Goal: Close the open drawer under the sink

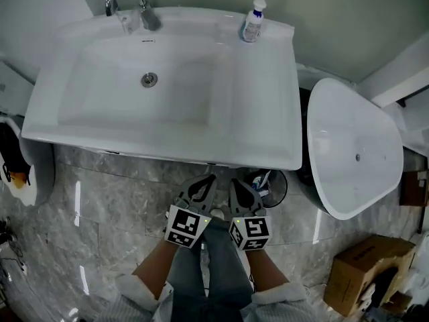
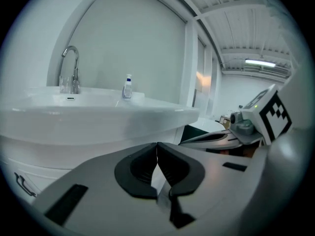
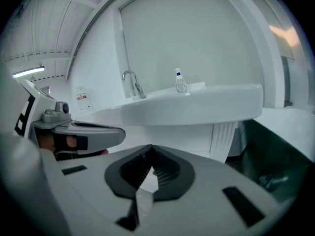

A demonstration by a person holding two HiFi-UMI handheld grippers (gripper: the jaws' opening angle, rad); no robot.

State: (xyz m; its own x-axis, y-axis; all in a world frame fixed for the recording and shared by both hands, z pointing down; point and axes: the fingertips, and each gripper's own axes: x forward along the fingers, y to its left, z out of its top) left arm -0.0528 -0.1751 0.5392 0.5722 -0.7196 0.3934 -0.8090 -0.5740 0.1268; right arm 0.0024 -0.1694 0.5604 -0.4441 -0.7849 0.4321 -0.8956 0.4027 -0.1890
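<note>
White sink [image 1: 268, 113] filled the top of the head view, with the tap [image 1: 127, 2] at 11 o'clock and a small bottle [image 1: 253, 22] at 1 on its back rim. The left gripper [image 1: 206, 180] and right gripper [image 1: 236, 184] sat side by side at 6 o'clock, just below the sink's front edge. Both were empty with their jaw tips touching, going by their own views (left [image 2: 157, 144], right [image 3: 150, 147]). The drawer [image 2: 39, 168] was the white front under the basin at 12 o'clock from both, close but not touching. From the head view it was tucked out of sight under the rim, and I couldn't tell how far out it was.
</note>
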